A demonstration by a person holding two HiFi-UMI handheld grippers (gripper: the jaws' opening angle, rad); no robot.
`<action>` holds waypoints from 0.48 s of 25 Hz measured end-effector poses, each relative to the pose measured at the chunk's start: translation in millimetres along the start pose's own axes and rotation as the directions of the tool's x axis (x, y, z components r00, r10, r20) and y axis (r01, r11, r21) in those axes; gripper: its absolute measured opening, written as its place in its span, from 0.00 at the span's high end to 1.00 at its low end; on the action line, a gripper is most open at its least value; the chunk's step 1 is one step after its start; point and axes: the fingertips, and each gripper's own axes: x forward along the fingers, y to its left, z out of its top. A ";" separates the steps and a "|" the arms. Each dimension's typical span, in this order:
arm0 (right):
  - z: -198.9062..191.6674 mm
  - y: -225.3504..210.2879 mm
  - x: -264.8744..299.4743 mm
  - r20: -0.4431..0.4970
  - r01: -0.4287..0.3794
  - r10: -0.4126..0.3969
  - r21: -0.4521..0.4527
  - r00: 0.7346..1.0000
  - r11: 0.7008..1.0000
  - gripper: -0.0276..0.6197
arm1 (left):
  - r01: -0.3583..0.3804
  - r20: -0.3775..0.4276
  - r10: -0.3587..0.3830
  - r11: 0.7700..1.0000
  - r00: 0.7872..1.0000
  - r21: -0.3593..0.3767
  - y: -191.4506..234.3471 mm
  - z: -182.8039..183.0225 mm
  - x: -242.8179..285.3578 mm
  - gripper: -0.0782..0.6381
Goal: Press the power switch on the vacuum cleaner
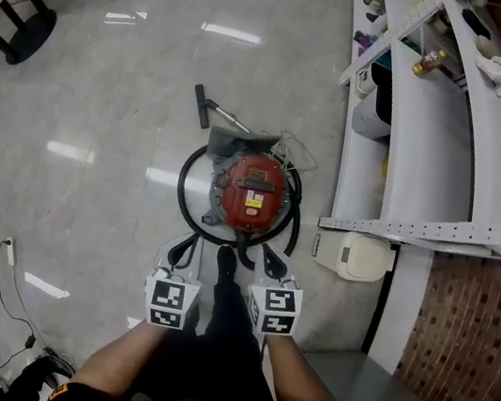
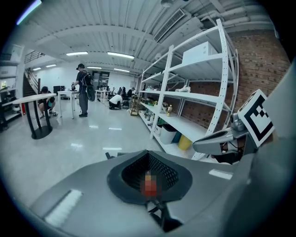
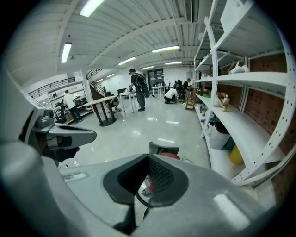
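A red canister vacuum cleaner (image 1: 252, 190) stands on the glossy floor, ringed by its black hose (image 1: 183, 195). Its top carries a black panel and a yellow label; I cannot make out the power switch. My left gripper (image 1: 183, 248) and right gripper (image 1: 275, 264) hang side by side just short of the vacuum, both above the floor and touching nothing. In the left gripper view the left gripper (image 2: 149, 155) has its jaws together and empty. The right gripper (image 3: 148, 159) looks the same, and part of the red vacuum (image 3: 170, 156) shows past its tips. A dark shoe (image 1: 226, 262) rests between the grippers.
White shelving (image 1: 415, 127) runs along the right, with a white bin (image 1: 364, 258) at its foot near the vacuum. The vacuum's floor nozzle (image 1: 202, 106) lies beyond it. A black table base (image 1: 19, 23) stands far left, and a cable (image 1: 9, 250) trails bottom left. People stand far off (image 3: 138, 90).
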 end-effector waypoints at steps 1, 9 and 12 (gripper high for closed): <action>-5.3 -5.9 10.6 -0.020 -0.001 0.001 0.000 1.000 1.000 0.97 | -0.006 -0.018 0.006 1.000 1.000 -0.001 -0.1 -5.1 7.7 0.87; -54.2 -43.6 95.1 -0.181 -0.040 0.042 0.016 0.983 0.999 0.97 | -0.004 -0.158 0.001 1.000 0.987 -0.016 -10.2 -56.6 85.1 0.87; -68.8 -53.9 122.8 -0.226 -0.054 0.057 0.018 0.972 0.998 0.97 | -0.013 -0.214 0.008 1.000 0.977 -0.022 -7.1 -80.5 110.2 0.87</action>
